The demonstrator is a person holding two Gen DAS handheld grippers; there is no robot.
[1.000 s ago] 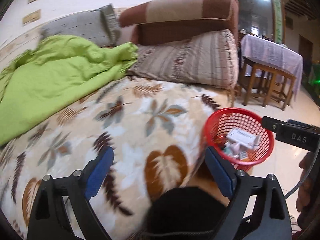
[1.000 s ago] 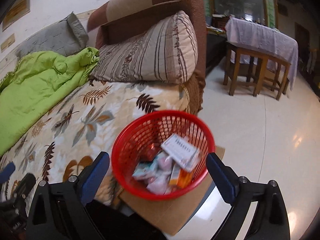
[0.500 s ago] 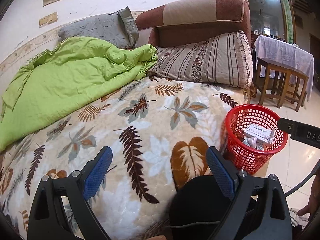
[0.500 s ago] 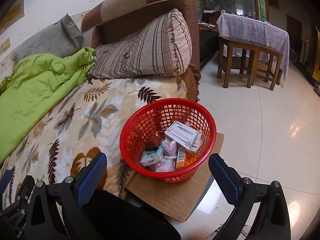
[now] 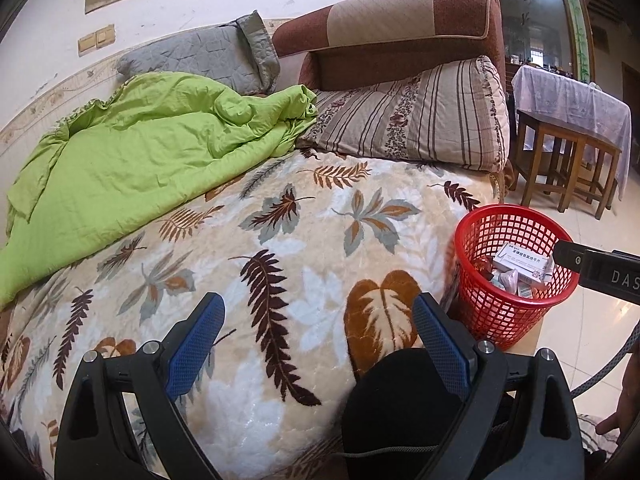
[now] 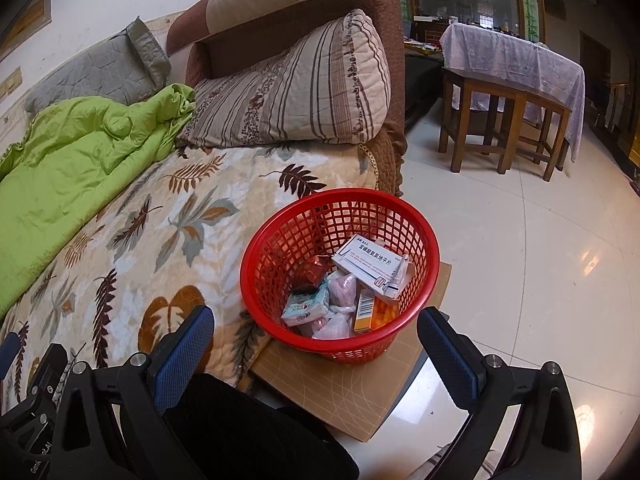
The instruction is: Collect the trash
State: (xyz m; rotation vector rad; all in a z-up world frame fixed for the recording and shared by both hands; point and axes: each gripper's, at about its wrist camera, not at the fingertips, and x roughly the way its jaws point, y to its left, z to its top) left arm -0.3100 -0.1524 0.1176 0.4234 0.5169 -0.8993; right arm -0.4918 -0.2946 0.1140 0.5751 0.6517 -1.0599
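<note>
Red basket [image 6: 340, 280] sits on cardboard sheet [image 6: 360, 384] on the tiled floor [image 6: 520, 260], beside the leaf-print bed [image 5: 280, 260]; it holds a white medicine box [image 6: 370, 266], orange box [image 6: 368, 310] and what look like wrappers. Left gripper [image 5: 316, 344] and right gripper [image 6: 316, 344] both wide open, empty. Green quilt [image 5: 140, 160], striped pillow [image 5: 420, 120] behind

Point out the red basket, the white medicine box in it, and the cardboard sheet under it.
red basket [image 6: 280, 236], right wrist view, on its left inner wall.
white medicine box [image 6: 370, 266], right wrist view, on its printed top face.
cardboard sheet [image 6: 360, 392], right wrist view, on its bare near part.
</note>
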